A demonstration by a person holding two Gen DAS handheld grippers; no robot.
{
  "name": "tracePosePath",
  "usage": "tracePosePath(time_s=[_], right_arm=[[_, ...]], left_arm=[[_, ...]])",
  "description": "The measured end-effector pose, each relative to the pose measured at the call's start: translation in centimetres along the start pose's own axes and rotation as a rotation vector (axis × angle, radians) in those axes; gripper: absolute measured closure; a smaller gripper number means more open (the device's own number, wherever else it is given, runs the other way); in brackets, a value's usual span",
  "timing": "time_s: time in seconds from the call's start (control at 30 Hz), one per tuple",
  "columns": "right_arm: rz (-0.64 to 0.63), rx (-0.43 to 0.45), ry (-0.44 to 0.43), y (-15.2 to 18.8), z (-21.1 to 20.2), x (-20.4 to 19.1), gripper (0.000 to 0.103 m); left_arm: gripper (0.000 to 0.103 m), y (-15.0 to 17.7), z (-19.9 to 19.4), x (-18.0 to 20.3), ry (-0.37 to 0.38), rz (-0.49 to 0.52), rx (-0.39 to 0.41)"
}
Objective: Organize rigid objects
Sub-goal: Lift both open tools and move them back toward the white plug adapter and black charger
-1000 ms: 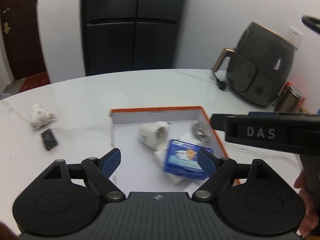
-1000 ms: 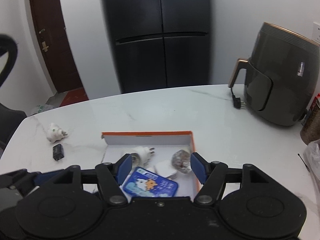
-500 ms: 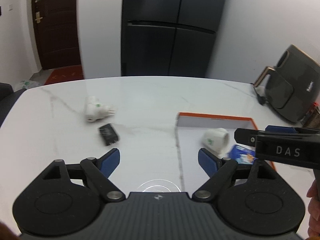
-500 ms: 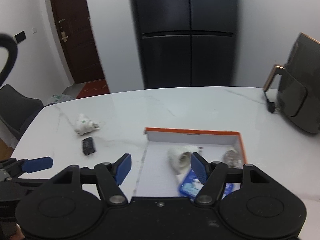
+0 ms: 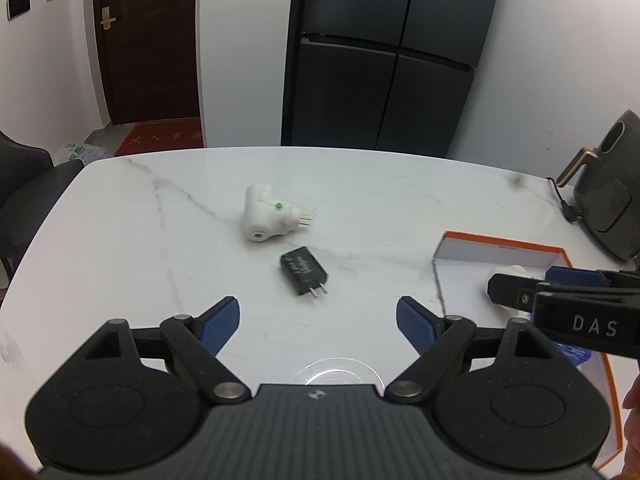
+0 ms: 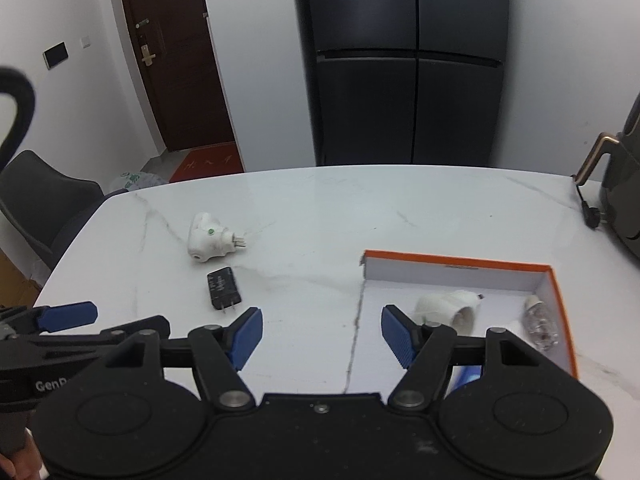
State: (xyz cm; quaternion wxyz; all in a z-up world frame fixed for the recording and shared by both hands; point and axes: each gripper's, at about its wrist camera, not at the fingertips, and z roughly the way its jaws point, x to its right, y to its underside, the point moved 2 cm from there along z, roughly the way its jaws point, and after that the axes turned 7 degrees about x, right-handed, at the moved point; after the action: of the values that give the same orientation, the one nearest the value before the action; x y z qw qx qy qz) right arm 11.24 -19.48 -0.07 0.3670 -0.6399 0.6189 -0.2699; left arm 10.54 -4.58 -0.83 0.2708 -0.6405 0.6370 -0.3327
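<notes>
Just ahead of the left tongs [image 5: 318, 314], the black plug [image 5: 305, 271] lies flat on the table [image 5: 120, 248], well out from its left edge, prongs toward the tongs and long axis slanting across their gap. Both the left and the right tongs [image 6: 322, 334] are released and empty. The left is nearer; the box [image 6: 456, 266] sits rightward.
</notes>
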Motion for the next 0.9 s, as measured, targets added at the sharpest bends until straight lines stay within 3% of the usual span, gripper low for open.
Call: tracePosePath(time_s=[0.47, 0.67, 0.9], right_arm=[[-0.003, -0.037, -0.008, -0.1, 4.2, -2.9, 0.024], [-0.001, -0.058, -0.019, 0.8, 6.4, -3.7, 0.025], [0.011, -0.057, -0.047, 1.8, 8.0, -4.2, 0.025]], left_arm=[[0.011, -1.2, 4.0, -3.5, -0.002, 0.005, -0.019], [0.004, -2.6, 8.4, -5.1, -0.005, 0.015, -0.02], [0.004, -4.0, 15.1, -5.7, -0.008, 0.061, -0.028]])
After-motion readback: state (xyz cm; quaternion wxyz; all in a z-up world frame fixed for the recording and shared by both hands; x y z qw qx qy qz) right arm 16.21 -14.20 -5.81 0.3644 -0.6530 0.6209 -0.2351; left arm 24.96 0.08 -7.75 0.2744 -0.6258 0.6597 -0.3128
